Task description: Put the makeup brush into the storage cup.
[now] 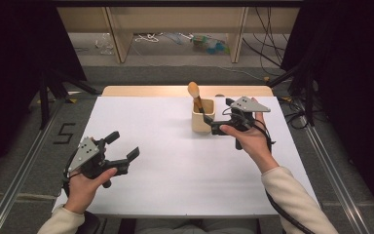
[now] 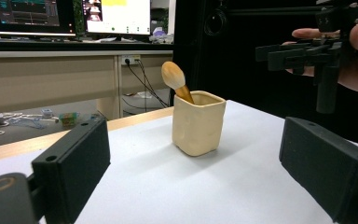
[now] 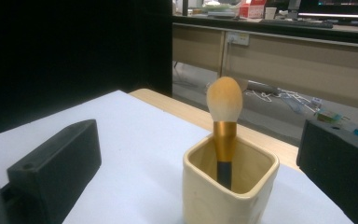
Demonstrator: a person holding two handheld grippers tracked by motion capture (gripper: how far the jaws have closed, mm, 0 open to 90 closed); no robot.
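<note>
A white-topped bench [image 1: 175,161] carries a cream, square-sided ceramic holder [image 1: 202,120], set toward the far edge, right of centre. In it a makeup brush with a peach bristle head, gold ferrule and dark handle [image 3: 224,122] stands leaning against one wall. The holder is judged rigid, fairly heavy and breakable; its glazed wall may be slippery. The brush is judged light, with a stiff handle and soft bristles that would crush, so it is best taken at the ferrule or the handle just above the rim. The right claw [image 1: 213,126] is held wide, just beside the holder, with nothing gripped. The left claw [image 1: 124,147] is held wide and empty, well apart near the front left.
</note>
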